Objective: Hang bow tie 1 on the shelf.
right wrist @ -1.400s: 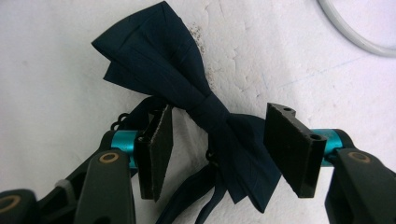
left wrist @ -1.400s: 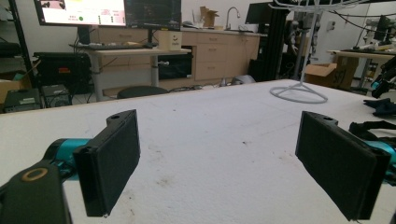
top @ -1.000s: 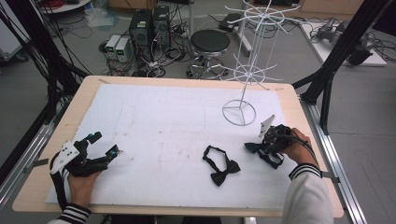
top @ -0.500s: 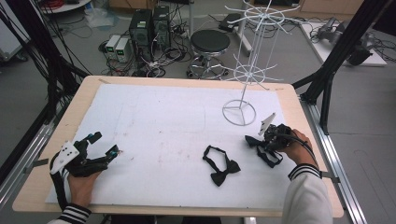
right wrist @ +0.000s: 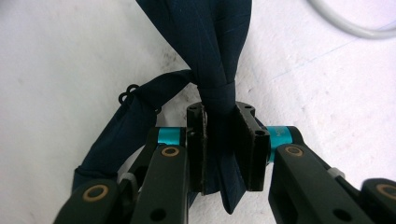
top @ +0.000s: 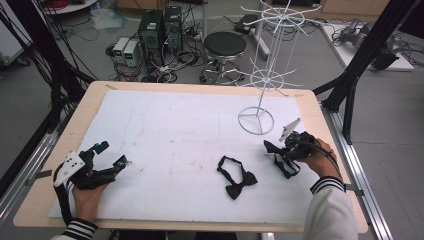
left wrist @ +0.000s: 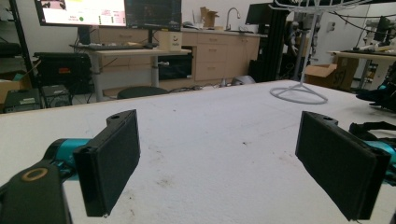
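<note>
Navy fabric bow tie (right wrist: 219, 60) sits pinched at its knot in my right tool (right wrist: 226, 149), low over the white foam bench (top: 170, 130). If I lift, the dangling strap (right wrist: 121, 135) could snag the white wire stand (top: 256, 120) nearby. My left tool (left wrist: 224, 154) gapes wide, empty.

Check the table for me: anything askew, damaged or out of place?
Nothing looks damaged or spilled. The right gripper is shut on a dark navy bow tie at its knot. A second bow tie lies flat mid-table, strap looped. The white wire rack stands upright.
</note>
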Action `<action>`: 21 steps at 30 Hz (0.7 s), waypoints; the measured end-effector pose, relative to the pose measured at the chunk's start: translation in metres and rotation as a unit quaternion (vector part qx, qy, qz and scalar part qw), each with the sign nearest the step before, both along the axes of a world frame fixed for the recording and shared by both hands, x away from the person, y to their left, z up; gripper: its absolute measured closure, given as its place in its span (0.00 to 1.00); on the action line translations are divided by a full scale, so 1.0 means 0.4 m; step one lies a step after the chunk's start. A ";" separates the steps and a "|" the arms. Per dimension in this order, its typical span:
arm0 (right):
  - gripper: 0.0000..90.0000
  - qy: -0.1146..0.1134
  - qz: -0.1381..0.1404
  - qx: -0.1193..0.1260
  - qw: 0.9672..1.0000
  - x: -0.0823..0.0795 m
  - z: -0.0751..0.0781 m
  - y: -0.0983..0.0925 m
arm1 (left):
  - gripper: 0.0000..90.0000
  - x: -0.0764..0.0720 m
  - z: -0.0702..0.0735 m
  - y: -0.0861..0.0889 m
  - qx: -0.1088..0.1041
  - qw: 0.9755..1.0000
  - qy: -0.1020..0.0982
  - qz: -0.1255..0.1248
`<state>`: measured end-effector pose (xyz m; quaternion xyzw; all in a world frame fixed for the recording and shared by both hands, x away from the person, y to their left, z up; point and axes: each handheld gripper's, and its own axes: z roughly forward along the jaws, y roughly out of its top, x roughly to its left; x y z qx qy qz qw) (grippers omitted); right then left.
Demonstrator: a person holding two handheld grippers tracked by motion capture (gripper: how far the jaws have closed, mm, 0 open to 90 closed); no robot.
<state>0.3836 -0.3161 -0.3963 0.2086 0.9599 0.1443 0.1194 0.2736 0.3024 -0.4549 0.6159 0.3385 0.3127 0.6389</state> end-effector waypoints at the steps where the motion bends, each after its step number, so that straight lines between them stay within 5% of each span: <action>1: 0.85 -0.002 -0.004 0.006 1.000 -0.001 0.004 -0.002 | 0.16 0.000 0.000 0.000 0.000 1.000 0.000 0.000; 10: 0.85 -0.023 -0.048 0.099 0.994 -0.007 0.039 -0.026 | 0.16 0.000 0.000 0.000 0.000 1.000 0.000 0.000; 21: 0.85 -0.050 -0.059 0.146 0.986 -0.019 0.062 -0.041 | 0.16 -0.001 0.000 -0.001 0.000 1.000 -0.001 0.000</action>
